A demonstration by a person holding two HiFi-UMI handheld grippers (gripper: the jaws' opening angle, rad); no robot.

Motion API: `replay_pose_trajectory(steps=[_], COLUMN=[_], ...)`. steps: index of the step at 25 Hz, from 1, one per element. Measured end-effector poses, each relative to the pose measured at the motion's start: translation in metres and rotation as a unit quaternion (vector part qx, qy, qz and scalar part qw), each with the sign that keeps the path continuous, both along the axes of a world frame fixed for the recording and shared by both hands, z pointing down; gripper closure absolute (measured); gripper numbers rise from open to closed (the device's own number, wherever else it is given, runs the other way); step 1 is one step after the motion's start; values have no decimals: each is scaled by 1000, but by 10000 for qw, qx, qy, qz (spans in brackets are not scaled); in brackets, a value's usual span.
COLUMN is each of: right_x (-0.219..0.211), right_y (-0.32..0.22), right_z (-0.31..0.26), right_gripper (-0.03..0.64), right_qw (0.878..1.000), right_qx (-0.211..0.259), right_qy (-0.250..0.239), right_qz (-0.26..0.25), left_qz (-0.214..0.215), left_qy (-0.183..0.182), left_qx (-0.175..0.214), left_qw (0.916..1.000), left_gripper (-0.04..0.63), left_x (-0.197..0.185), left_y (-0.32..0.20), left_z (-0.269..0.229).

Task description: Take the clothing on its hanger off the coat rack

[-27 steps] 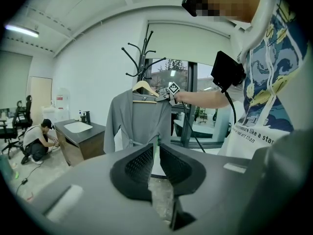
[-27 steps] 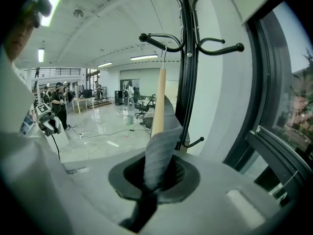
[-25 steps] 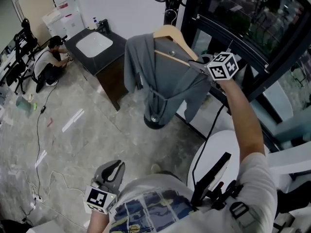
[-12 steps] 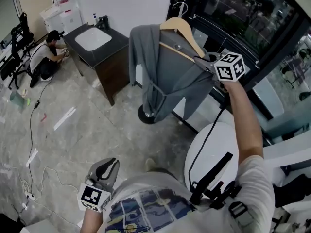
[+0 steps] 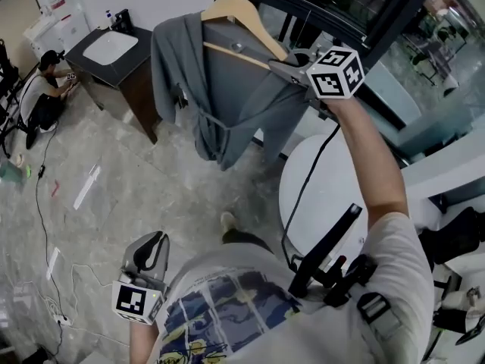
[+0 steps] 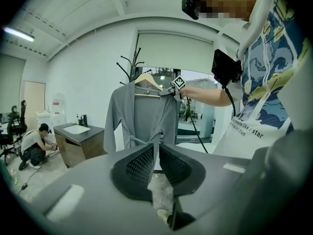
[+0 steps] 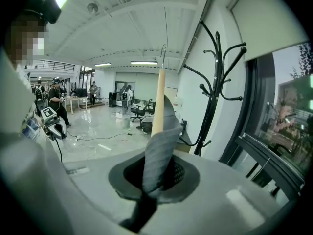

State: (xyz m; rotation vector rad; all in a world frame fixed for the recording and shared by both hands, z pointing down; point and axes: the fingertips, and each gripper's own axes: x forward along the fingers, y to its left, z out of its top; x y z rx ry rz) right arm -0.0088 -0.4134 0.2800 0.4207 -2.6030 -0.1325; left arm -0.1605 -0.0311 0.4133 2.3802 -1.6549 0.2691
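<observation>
While the left gripper [image 5: 154, 243] hangs low at seven o'clock, jaws together and empty, the right gripper [image 5: 286, 67] at one o'clock is pinched tight on the robe [image 5: 227, 89] shoulder. The grey robe, belt [image 5: 223, 120] tied, hangs on a wood hanger [image 5: 241, 10]. Its hook [image 7: 164, 49] looks clear of the rack [image 7: 215, 82]. I think carrying it away comes next, gripping tight.

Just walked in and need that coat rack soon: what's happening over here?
A person is working with a hand-held gripper in each hand. The right gripper has its jaws shut on one shoulder of a wooden hanger carrying a grey robe, held up in the air. The hanger's hook is clear of the coat rack, which stands apart beside it. The left gripper is down low by the person's side, jaws shut and empty.
</observation>
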Motion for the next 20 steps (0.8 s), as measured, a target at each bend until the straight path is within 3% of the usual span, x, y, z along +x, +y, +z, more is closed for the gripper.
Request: replay_pose_trajectory(steps=[7, 20], right_x=[26, 28], right_y=[89, 206], right_z=[14, 36], right_gripper=[606, 606], right_qw=[10000, 9992], right_qx=[-2, -72], right_qy=[-2, 123], right_qz=[-58, -376], left_qz=[394, 742], left_qy=[-24, 63], left_qx=[113, 155], left_qw=[9992, 9971], left_gripper=[557, 557], left_x=[20, 28], left_y=[36, 64], left_z=[4, 4])
